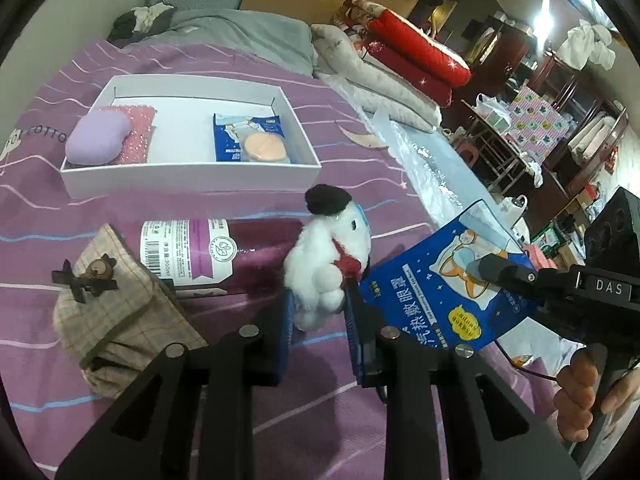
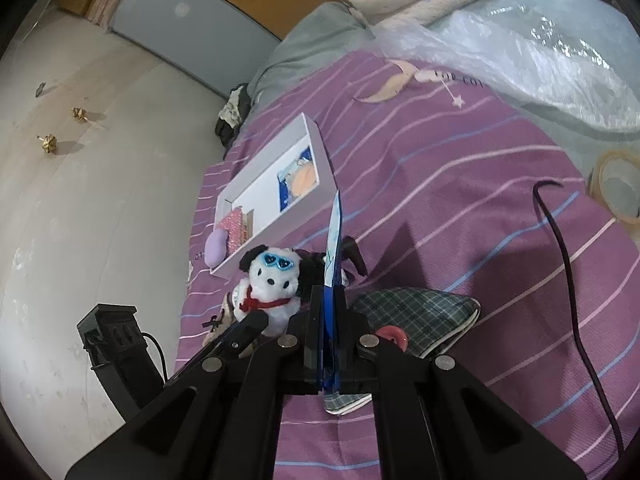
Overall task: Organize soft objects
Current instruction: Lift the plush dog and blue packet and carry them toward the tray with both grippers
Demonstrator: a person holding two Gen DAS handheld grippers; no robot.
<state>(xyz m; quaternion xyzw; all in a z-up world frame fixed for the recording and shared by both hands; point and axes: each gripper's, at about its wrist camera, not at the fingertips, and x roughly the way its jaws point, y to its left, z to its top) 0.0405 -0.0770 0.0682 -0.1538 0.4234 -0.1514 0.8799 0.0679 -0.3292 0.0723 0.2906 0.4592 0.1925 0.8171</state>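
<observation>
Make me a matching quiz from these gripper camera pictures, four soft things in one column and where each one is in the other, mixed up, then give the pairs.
Things:
1. plush dog
2. blue eye-mask packet
3. purple sponge
4. plaid pouch

Places:
A. inside the white box
B. on the bedspread, left of the bottle
C. between the left gripper fingers
D. clamped in the right gripper

Pairs: 1-C, 2-D, 3-A, 4-B
</observation>
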